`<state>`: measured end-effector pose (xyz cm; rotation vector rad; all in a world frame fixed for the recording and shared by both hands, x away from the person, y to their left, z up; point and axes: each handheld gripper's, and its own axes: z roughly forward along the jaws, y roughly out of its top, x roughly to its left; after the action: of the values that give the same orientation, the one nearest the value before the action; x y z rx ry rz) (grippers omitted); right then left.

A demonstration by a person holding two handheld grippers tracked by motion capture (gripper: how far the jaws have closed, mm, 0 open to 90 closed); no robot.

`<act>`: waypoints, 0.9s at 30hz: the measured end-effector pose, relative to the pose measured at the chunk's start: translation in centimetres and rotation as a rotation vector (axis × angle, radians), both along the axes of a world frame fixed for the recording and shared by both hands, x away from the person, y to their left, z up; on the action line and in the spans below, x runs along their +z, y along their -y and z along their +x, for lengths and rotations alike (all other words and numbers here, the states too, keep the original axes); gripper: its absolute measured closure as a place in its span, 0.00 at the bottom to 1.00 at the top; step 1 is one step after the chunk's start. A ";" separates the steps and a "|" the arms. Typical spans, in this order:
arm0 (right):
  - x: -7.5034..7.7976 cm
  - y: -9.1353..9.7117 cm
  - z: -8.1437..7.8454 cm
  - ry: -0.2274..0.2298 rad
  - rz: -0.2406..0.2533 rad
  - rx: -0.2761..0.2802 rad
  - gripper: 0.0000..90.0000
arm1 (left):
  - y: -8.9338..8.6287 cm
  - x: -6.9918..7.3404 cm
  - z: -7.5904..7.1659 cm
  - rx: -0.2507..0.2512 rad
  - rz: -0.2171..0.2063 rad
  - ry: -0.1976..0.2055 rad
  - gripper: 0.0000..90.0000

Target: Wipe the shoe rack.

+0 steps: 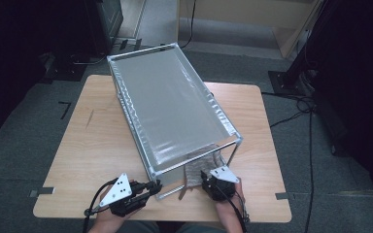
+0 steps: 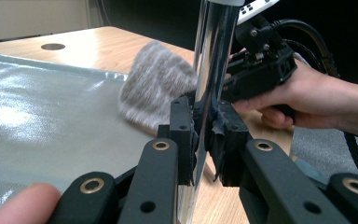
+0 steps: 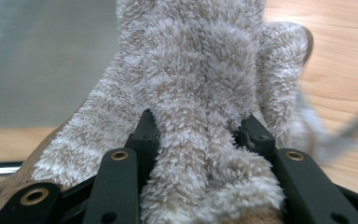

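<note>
Looking down from the high view, a metal rack (image 1: 175,111) with a grey fabric shelf stands on the desk (image 1: 92,145); at the lower middle of the frame the left gripper (image 1: 151,188) clamps the rack's near corner post, and the right gripper (image 1: 205,178) holds a fluffy sock (image 1: 199,167) just under the shelf's near edge. In the left gripper view, the fingers (image 2: 182,135) are clenched on the shiny post (image 2: 212,70), with the sock (image 2: 156,84) behind it, at the centre of the frame. In the right gripper view, the fingers (image 3: 147,135) grasp the sock (image 3: 205,93), whose long axis runs away from them toward the top of the frame, into the rack.
</note>
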<state>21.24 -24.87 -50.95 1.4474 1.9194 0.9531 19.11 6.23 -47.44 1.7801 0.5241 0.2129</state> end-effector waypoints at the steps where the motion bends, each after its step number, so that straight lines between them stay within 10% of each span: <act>1: 0.0 0.3 0.0 0.009 -0.008 -0.011 0.66 | 0.0 0.0 0.0 0.000 0.000 0.000 0.89; 8: -0.2 -0.5 -0.2 0.020 -0.016 -0.024 0.67 | 0.0 0.0 0.0 -0.001 -0.001 -0.002 0.89; 27: -0.3 -9.7 -3.7 0.019 -0.004 0.348 0.65 | 0.0 0.0 0.1 -0.003 -0.003 -0.002 0.89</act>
<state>17.58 -15.15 -51.21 1.1151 2.2007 1.1093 19.17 6.24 -47.48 1.7783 0.5225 0.2083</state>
